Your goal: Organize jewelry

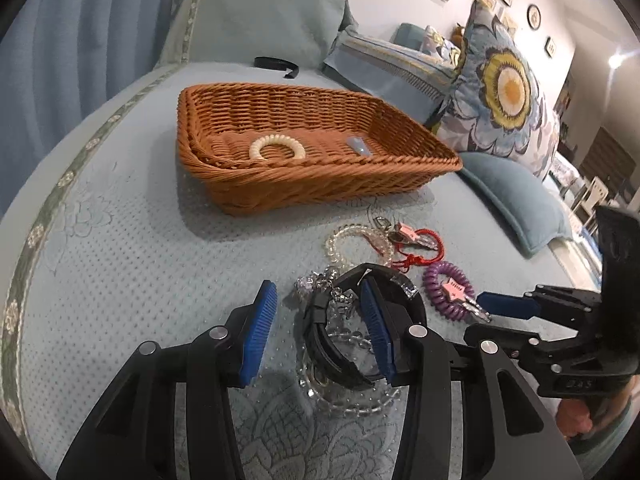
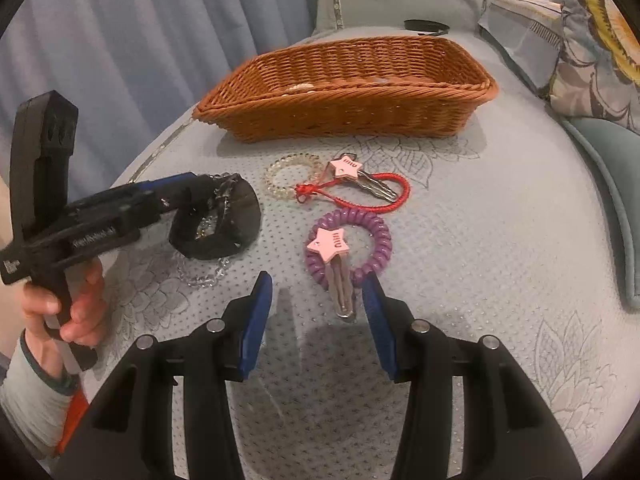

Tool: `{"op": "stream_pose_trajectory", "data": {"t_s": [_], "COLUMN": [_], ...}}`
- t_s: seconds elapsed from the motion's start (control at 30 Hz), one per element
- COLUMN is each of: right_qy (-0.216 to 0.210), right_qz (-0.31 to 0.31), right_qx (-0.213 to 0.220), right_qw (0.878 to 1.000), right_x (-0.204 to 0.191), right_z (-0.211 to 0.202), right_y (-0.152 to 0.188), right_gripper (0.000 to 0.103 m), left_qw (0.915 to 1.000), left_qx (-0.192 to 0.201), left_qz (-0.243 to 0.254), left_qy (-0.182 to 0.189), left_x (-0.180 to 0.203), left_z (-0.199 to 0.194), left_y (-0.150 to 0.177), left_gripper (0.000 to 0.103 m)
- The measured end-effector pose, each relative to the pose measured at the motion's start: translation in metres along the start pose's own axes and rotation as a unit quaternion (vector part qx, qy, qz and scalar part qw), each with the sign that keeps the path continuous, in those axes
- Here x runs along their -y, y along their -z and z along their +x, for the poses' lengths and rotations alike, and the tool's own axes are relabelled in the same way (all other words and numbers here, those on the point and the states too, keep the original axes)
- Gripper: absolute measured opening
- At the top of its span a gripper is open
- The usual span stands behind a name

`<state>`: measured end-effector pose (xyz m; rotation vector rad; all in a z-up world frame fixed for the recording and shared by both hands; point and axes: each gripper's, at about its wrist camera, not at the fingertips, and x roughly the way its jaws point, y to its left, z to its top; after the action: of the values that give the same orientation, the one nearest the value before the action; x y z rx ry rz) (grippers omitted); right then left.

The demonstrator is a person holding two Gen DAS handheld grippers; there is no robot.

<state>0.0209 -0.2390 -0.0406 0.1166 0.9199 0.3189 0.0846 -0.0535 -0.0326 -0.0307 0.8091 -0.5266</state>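
Note:
A wide black bangle (image 1: 318,344) lies on the bed over a clear bead chain (image 1: 348,404). My left gripper (image 1: 318,292) is open and straddles the bangle's near wall, its right pad inside the ring and neither pad pressing. A purple coil bracelet (image 2: 348,248) carries a pink star hair clip (image 2: 330,242). My right gripper (image 2: 316,280) stands open just short of it, with the clip's silver tip between the fingers. The wicker basket (image 1: 320,176) behind holds a cream coil ring (image 1: 277,148) and a small pale blue piece (image 1: 358,146).
A clear coil bracelet (image 2: 292,176), a red cord bracelet (image 2: 360,194) and a second star clip (image 2: 346,168) lie between the basket (image 2: 348,92) and the grippers. A black hairband (image 1: 276,65) sits behind the basket. Pillows (image 1: 500,92) crowd the right; curtains hang left.

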Motion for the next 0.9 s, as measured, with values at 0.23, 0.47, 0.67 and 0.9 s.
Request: {"op": "stream_pose_trajectory", "data": {"t_s": [0.23,0.47,0.67,0.9], "right_qy": [0.030,0.025,0.012,0.013], "right_qz": [-0.024,-0.020,-0.017,-0.023], "right_qx": [-0.014,-0.012,-0.009,-0.015], "right_qw": [0.999,0.999,1.000,1.000], "right_x": [-0.005,0.003,0.002,-0.001], "right_z": [0.003,-0.002,-0.004,0.000], "right_y": [0.002,0.000,0.000,0.000], "right_gripper": [0.015,0.010,0.010,0.010], "left_qw": [0.9999,0.9960,0.9689,0.9668], "left_qx": [-0.002,-0.007,-0.011,-0.016], "left_qz": [0.010,-0.059,-0.141,-0.159], "left_qy": [-0.013,0.067,0.203,0.199], "left_x": [0.005,-0.021,-0.053,-0.060], "left_z": [0.004,-0.003,-0.007,-0.004], "left_y": [0.003,0.007,0.008,0.011], "left_gripper": [0.015,0.016,0.014,0.000]}}
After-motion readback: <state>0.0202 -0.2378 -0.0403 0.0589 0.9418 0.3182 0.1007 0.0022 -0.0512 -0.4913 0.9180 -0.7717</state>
